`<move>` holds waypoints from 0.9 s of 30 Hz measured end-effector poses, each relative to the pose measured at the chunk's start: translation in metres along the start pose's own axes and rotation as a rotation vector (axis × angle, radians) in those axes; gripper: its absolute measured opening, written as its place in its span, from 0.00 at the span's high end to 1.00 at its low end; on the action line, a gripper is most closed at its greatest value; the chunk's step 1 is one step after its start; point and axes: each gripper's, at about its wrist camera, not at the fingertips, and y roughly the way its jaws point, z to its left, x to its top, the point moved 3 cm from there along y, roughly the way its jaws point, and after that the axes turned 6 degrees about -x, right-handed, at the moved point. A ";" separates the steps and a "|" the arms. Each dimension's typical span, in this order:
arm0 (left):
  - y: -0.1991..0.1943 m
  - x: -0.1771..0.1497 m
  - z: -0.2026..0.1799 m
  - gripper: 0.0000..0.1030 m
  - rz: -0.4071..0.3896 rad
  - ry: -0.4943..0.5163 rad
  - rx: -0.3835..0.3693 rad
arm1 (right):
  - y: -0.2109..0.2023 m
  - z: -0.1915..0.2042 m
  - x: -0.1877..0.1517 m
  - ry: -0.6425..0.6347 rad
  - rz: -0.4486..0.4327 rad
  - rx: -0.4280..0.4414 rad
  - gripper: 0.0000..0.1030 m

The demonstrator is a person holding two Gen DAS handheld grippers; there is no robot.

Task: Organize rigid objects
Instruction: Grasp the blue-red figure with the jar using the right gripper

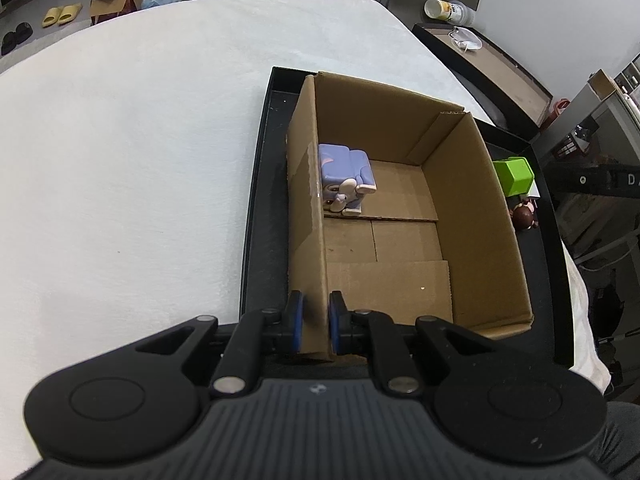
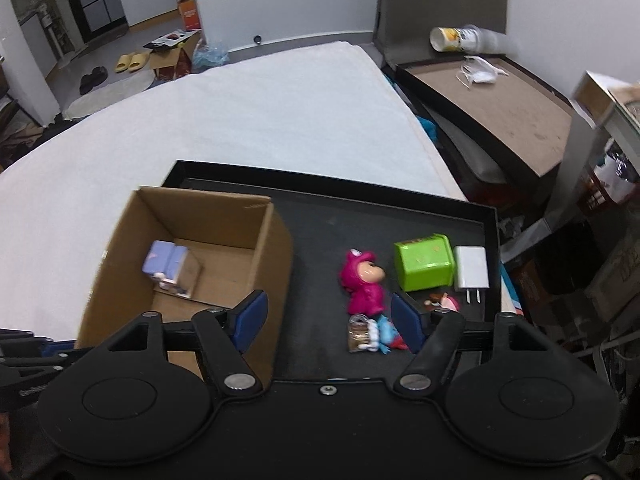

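Note:
An open cardboard box [image 1: 472,216] stands in a black tray [image 1: 256,184]. A purple toy figure [image 1: 346,178] lies inside the box at its far left; it also shows in the right wrist view [image 2: 168,266]. My left gripper [image 1: 316,322] is shut on the box's left wall at the near corner. My right gripper [image 2: 328,320] is open and empty above the tray [image 2: 320,216]. Between and beyond its fingers lie a pink figure [image 2: 362,282], a small blue and gold toy [image 2: 372,334], a green block [image 2: 426,266], a white charger [image 2: 471,268] and a small brown-haired figure [image 2: 442,301].
The tray sits on a white cloth-covered table [image 2: 240,120]. To the right stand a brown-topped side table [image 2: 500,100] with a tipped cup [image 2: 452,38] and clutter. The green block [image 1: 514,176] and a brown figure [image 1: 526,216] show past the box in the left wrist view.

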 end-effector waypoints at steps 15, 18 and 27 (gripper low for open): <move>0.004 -0.003 -0.014 0.90 0.006 0.077 0.093 | 0.057 -0.038 -0.027 0.094 0.106 -0.018 0.34; 0.005 -0.003 -0.016 0.90 0.010 0.088 0.109 | 0.069 -0.040 -0.031 0.091 0.128 -0.020 0.33; 0.009 -0.004 -0.021 0.90 0.026 0.110 0.145 | 0.098 -0.041 -0.033 0.066 0.168 -0.023 0.31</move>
